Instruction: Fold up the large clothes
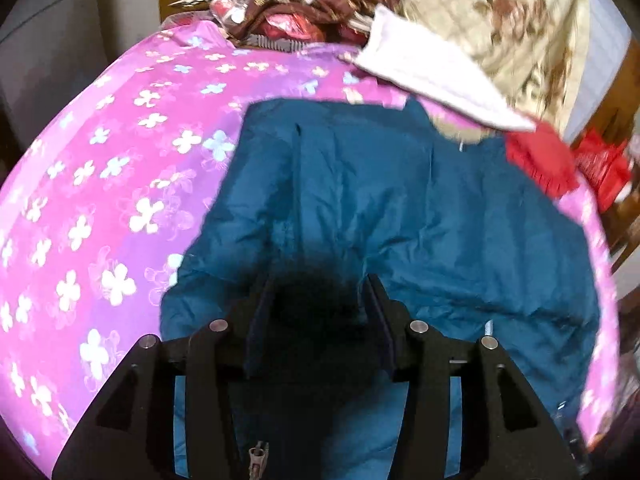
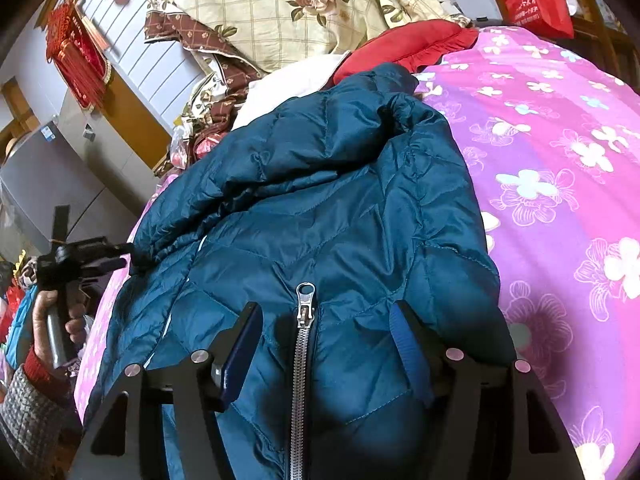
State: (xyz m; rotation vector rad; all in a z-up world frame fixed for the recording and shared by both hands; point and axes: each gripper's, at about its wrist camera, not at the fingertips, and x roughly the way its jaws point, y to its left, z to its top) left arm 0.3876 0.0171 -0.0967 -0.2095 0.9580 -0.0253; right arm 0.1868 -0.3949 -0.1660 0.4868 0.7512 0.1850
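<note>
Two claws work one teal down jacket point(image 2: 320, 208), spread mid-frame on the pink floral bed point(image 2: 560, 140). The left claw point(image 1: 320, 300) grips its dark cuff; the right claw point(image 2: 320, 320) gapes over the zipper point(image 2: 304, 320). Lay the sleeve straight across the chest, then press flat.

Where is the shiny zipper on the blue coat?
In the right wrist view, the zipper pull sits low and centre on the blue coat, between the right gripper fingers.
</note>
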